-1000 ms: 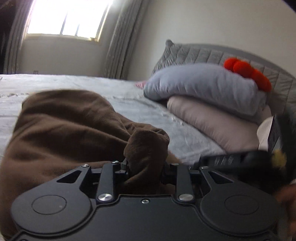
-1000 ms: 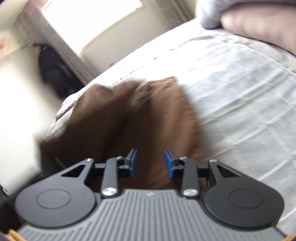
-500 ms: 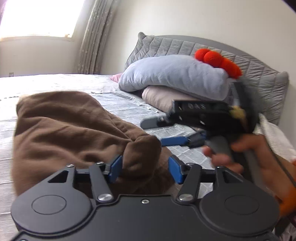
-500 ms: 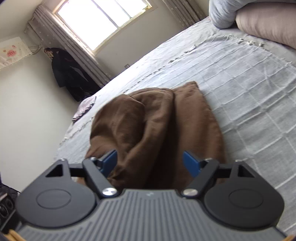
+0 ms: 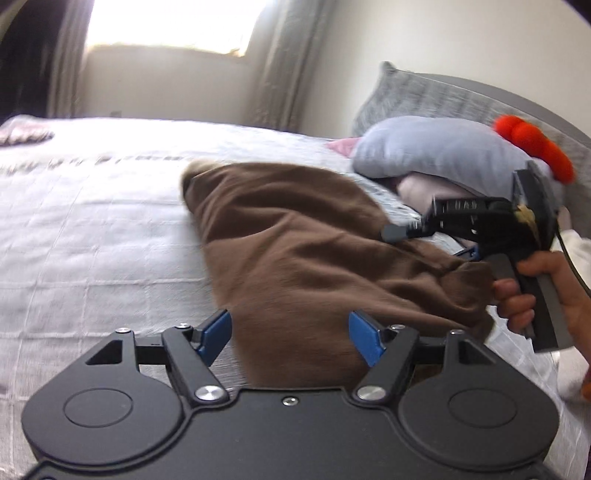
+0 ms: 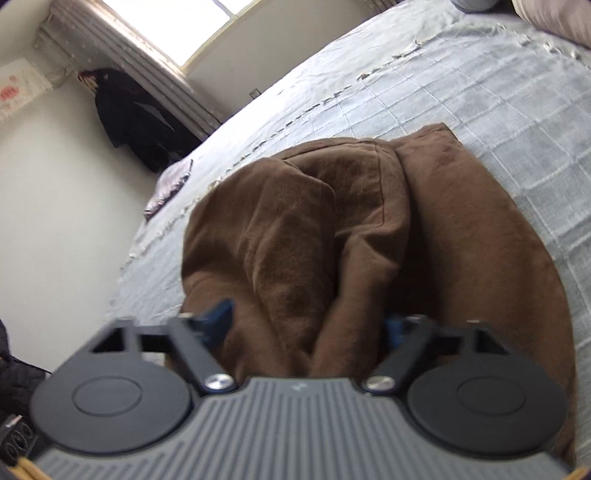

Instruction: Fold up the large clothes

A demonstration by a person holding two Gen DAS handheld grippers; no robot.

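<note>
A large brown garment [image 5: 295, 258] lies bunched on the pale grey bedspread [image 5: 92, 229]. My left gripper [image 5: 290, 338] is open, its blue pads either side of the garment's near edge without pinching it. In the right wrist view the same garment [image 6: 369, 229] fills the middle, with folds and a seam on top. My right gripper [image 6: 310, 325] is open wide with the cloth bulging between its pads. The right gripper also shows in the left wrist view [image 5: 469, 225], held by a hand over the garment's right end.
Stacked pillows [image 5: 436, 155] with a red pom-pom toy [image 5: 535, 144] lean on the grey headboard [image 5: 443, 96] at right. A window [image 5: 166, 22] with curtains is behind. Dark clothes [image 6: 136, 118] hang by the wall and a small cloth [image 6: 170, 184] lies at the bed's corner.
My left gripper let go of the brown cloth, opened wide and drew back. My right gripper opened wider and moved down close over the garment's right end.
</note>
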